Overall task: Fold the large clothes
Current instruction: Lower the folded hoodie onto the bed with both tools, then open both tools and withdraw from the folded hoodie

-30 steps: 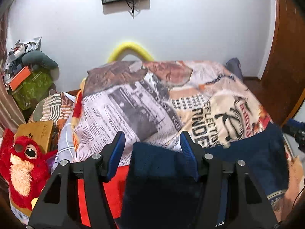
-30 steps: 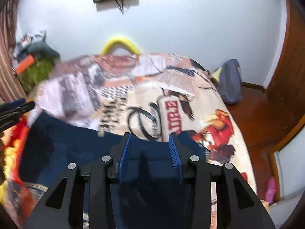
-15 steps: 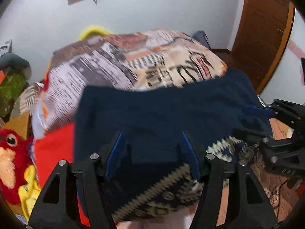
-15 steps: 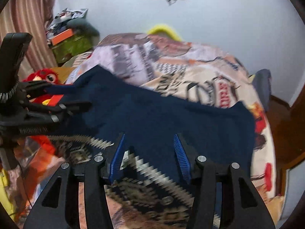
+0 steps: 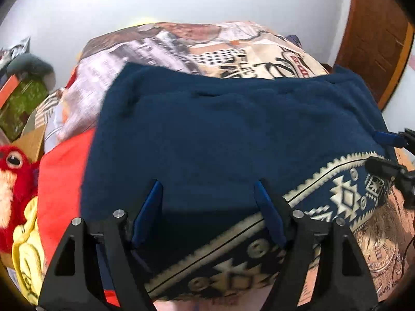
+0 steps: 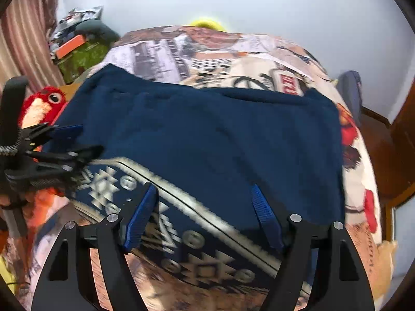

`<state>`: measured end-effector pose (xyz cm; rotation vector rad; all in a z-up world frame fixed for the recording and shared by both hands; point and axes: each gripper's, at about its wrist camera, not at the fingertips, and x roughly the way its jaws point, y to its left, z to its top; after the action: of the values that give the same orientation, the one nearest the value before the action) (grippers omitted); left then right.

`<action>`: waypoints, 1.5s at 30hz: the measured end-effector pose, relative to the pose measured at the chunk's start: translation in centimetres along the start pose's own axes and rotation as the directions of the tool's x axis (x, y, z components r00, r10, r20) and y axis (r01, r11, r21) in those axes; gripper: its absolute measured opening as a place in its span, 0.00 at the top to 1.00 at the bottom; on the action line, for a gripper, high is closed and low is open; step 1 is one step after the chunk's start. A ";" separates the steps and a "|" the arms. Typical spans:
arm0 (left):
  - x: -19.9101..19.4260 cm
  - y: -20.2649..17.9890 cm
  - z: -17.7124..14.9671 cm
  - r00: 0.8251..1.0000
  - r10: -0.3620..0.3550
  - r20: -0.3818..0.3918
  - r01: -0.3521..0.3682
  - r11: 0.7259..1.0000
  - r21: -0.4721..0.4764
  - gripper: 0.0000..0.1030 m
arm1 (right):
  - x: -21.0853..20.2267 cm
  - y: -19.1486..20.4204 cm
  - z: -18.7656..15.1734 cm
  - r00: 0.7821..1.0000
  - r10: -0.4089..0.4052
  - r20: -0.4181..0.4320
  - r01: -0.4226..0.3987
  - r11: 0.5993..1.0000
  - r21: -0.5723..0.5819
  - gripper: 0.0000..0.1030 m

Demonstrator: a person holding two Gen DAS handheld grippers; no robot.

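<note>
A large navy blue garment [image 5: 233, 134] with a cream and navy patterned band [image 5: 345, 197] lies spread on the bed, its plain blue part folded over the band. It also shows in the right wrist view [image 6: 220, 140]. My left gripper [image 5: 208, 202] is open, its blue fingers hovering over the near edge of the garment. My right gripper [image 6: 203, 207] is open above the patterned band [image 6: 186, 233]. Each gripper shows at the side of the other's view.
The bed carries a newspaper-print cover [image 5: 181, 49]. A red cloth [image 5: 62, 181] lies under the garment's left side. A red plush toy [image 5: 13, 171] sits left of the bed, with clutter [image 6: 77, 49] behind. A wooden door [image 5: 376, 31] stands on the right.
Both grippers pulled back toward the near edge of the bed and rose. The blue garment now lies spread with its fold over the patterned band; both jaws stand wider, holding nothing.
</note>
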<state>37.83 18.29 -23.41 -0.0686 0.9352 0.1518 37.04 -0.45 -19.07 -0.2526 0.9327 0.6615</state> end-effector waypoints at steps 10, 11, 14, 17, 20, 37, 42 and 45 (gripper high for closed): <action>-2.2 4.5 -3.2 0.983 0.184 -0.008 -0.184 0.983 -0.001 0.28 | -1.4 -5.6 -3.7 0.998 -0.051 -0.039 0.057 0.983 0.173 0.28; -2.3 5.5 -3.8 0.984 0.179 -0.023 -0.180 0.983 -0.042 0.28 | -1.7 -6.1 -4.1 0.998 -0.048 -0.039 0.055 0.979 0.195 0.28; -2.6 8.3 -5.2 0.988 0.143 -0.057 -0.151 0.974 -0.170 0.26 | -2.5 -7.2 -5.1 0.998 -0.033 -0.046 0.043 0.969 0.244 0.28; -3.6 10.5 -6.4 0.990 0.128 -0.063 -0.141 0.952 -0.271 0.25 | -3.0 -7.5 -5.7 0.995 -0.070 -0.070 0.085 0.963 0.256 0.28; -4.9 12.3 -7.2 0.985 0.162 -0.067 -0.175 0.919 -0.352 0.25 | -3.6 -7.7 -6.3 0.986 -0.133 -0.104 0.154 0.959 0.238 0.28; -4.5 11.0 -8.9 0.915 -0.397 0.068 0.342 0.679 -0.650 0.26 | -8.1 -5.7 -4.9 0.997 -0.073 0.001 0.070 0.963 0.259 0.28; -1.6 10.0 -8.7 0.876 -0.478 0.057 0.386 0.627 -0.677 0.36 | -7.1 -4.6 -4.6 0.999 -0.046 0.000 0.044 0.966 0.253 0.28; -0.6 10.0 -8.2 0.881 -0.467 0.074 0.385 0.618 -0.686 0.42 | -6.2 -4.2 -4.5 1.000 -0.025 -0.013 0.028 0.966 0.258 0.28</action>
<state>29.34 27.09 -27.72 -1.0098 0.9058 0.0390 34.12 -8.42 -17.04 -0.0364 1.0120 0.5078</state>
